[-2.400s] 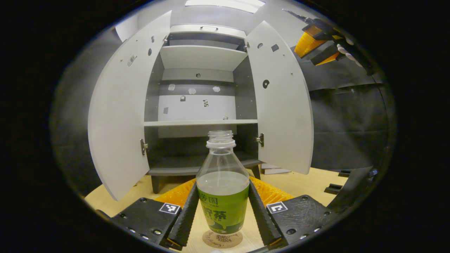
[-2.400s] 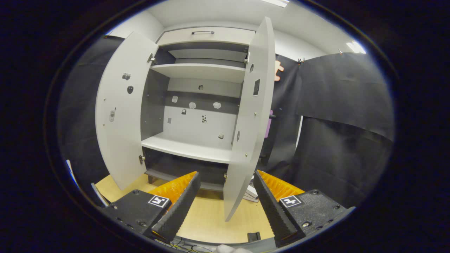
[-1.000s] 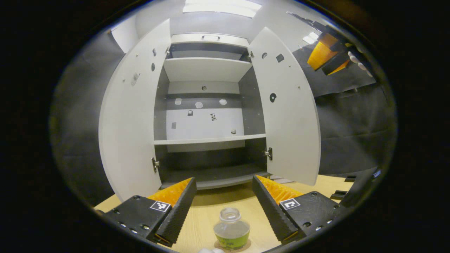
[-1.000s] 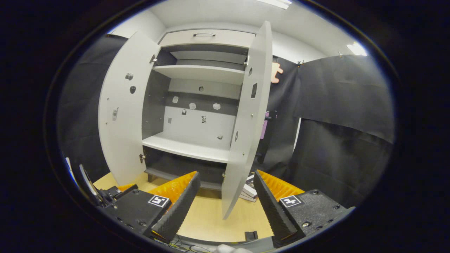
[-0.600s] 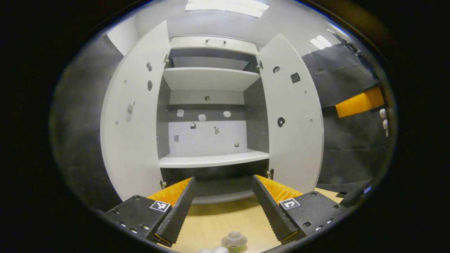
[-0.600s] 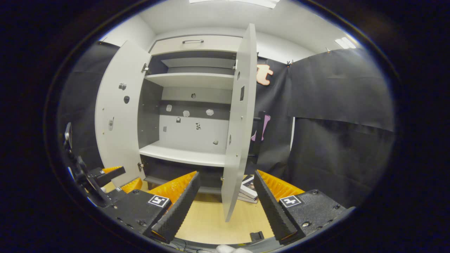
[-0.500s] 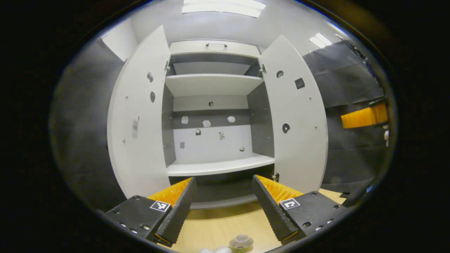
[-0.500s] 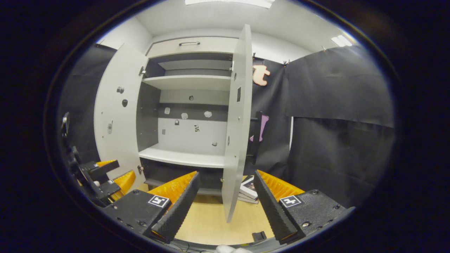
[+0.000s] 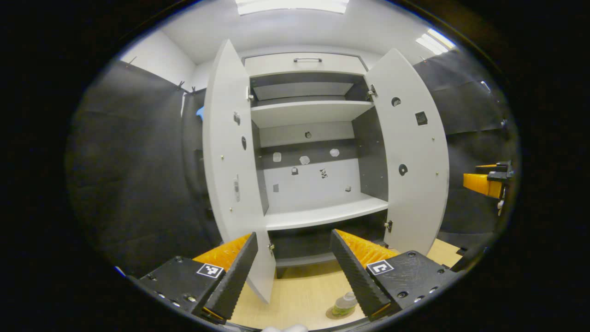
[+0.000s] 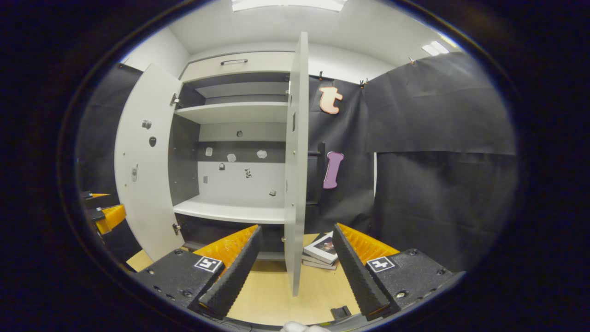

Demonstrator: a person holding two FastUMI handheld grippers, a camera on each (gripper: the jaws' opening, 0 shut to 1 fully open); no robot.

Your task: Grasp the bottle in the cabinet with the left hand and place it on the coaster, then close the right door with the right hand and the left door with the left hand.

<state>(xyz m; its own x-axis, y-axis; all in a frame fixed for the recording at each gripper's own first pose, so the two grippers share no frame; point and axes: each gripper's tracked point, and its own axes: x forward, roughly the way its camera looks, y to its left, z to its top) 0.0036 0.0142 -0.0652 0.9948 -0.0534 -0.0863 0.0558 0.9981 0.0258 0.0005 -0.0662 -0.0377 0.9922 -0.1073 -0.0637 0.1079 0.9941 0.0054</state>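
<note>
A: Jaws on both your grippers stand apart, nothing between them. Left gripper (image 9: 292,269) is released, so the bottle leg looks done.

B: Where's the bottle?

A: Bottle (image 9: 345,304) stands upright on the coaster (image 9: 333,315), on the wooden table (image 9: 299,295) in front of the cabinet (image 9: 318,138), low in the left gripper view, partly hidden behind your left gripper's own finger.

B: Doors?

A: Both open. In the right gripper view your right gripper (image 10: 295,267) looks almost straight along the edge of the right door (image 10: 295,161), with the bottom corner between the fingers' lines. My guess: you're lined up to get outside the panel and push it shut.

B: And the left?

A: Left door (image 9: 230,175) swung wide, its lower edge just beside your left finger. You're parked there for the last step, I'd say.

B: Risks?

A: Stack of books (image 10: 322,251) on the table behind the right door, by the cabinet foot. It looks outside the door's closing path, but I can't tell for certain.
</note>
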